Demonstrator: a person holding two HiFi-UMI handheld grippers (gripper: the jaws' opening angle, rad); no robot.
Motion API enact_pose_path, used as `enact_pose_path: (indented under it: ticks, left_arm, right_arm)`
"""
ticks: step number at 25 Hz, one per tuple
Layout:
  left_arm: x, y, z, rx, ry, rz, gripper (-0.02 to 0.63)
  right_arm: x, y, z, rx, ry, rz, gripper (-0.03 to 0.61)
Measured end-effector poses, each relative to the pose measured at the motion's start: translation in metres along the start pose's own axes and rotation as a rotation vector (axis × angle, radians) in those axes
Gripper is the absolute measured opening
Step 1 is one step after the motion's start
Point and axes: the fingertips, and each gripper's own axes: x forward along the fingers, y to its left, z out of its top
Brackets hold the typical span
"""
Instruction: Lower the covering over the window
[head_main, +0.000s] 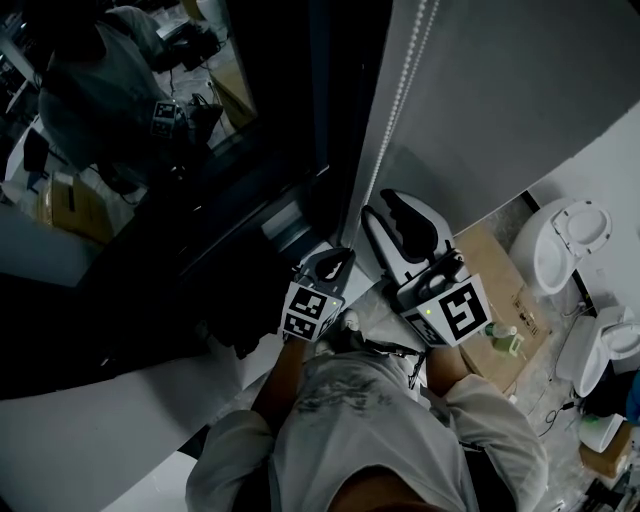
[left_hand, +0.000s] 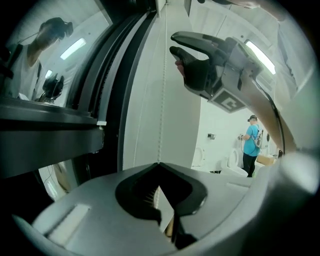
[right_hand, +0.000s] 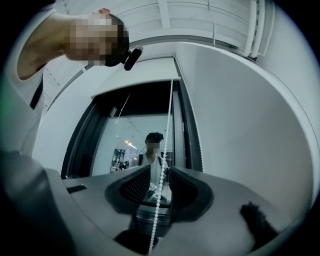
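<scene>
Bead chain (right_hand: 165, 150) down the right edge of the window (head_main: 150, 150), close against the dark frame. Left gripper (left_hand: 159, 166) low on the chain, jaws fully together, pinching it at the tips. Right gripper (right_hand: 159, 168) just beside and higher, jaws wide apart, chain hanging free between them, touching neither. Covering itself not made out in any view.

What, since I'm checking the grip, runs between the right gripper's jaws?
The bead chain hangs between the open jaws, shown in the right gripper view.
</scene>
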Motion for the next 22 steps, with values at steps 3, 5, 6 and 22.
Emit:
enact_pose_path:
  ticks: [3, 5, 6, 22]
  left_arm:
    - [0.001, -0.003, -0.015, -0.013, 0.024, -0.003, 0.008]
    - [0.001, -0.005, -0.024, -0.019, 0.034, -0.005, 0.008]
    - [0.001, -0.006, -0.028, -0.016, 0.045, -0.007, 0.008]
    - [-0.019, 0.001, -0.012, -0.039, 0.01, 0.042, 0.073]
  right_arm:
    - [0.005, 0.0, 0.0, -0.004, -0.002, 0.0, 0.124]
    - [0.008, 0.0, -0.002, -0.011, 0.009, 0.008, 0.124]
    - [0.01, 0.001, -0.003, -0.012, 0.013, 0.011, 0.124]
    - [0.016, 0.009, -0.006, -0.032, 0.013, 0.042, 0.018]
